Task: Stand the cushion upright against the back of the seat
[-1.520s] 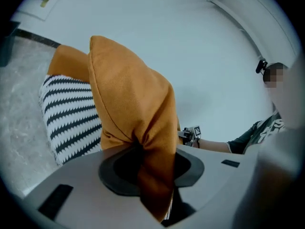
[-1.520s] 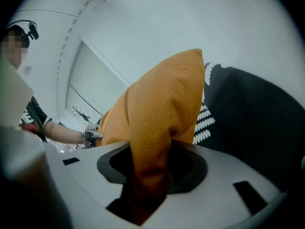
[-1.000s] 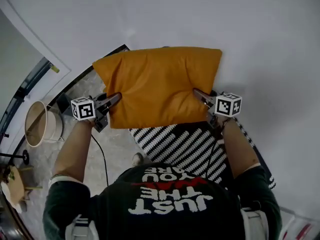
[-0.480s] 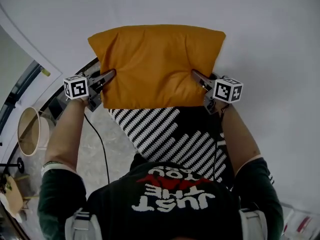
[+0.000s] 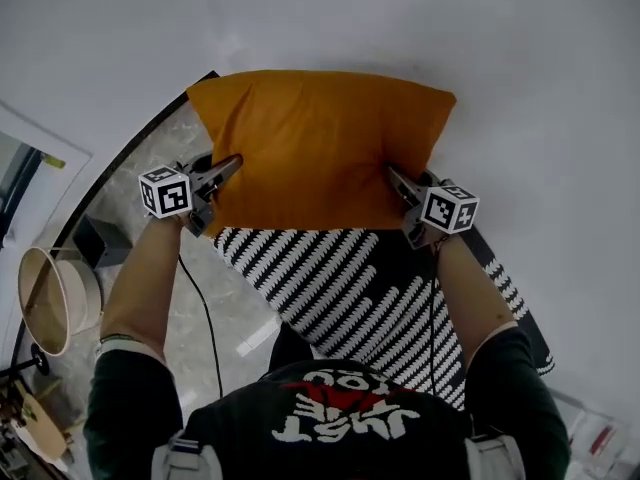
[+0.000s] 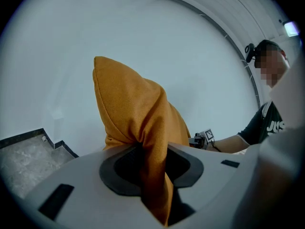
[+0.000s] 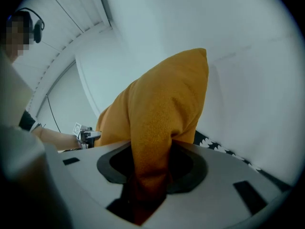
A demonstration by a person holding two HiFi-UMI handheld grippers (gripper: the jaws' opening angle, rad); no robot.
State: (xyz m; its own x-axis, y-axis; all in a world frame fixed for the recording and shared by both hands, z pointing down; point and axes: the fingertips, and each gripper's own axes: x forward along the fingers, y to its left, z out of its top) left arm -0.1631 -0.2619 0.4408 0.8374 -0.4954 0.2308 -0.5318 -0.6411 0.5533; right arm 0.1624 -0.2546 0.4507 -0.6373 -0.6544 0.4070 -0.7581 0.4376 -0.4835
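Both claws are clamped on the orange cushion (image 5: pixel 315 148). The left claw (image 5: pixel 232 164) pinches a fold of fabric at the left edge and the right claw (image 5: pixel 392 174) does the same at the right edge. In each gripper view the cloth is bunched up tight between the jaws.

The cushion hangs broadside in front of the white wall (image 5: pixel 520 68), and its bottom edge lines up with the far end of the black-and-white striped seat (image 5: pixel 360 288). Can't tell if it actually touches either one.

Compared with a second ago, the grip spots look the same, but the cushion is farther out from the person's chest. Way more of the striped fabric shows below it now. The round tan basket (image 5: pixel 45 298) on the floor has slid lower at the left of the head view.
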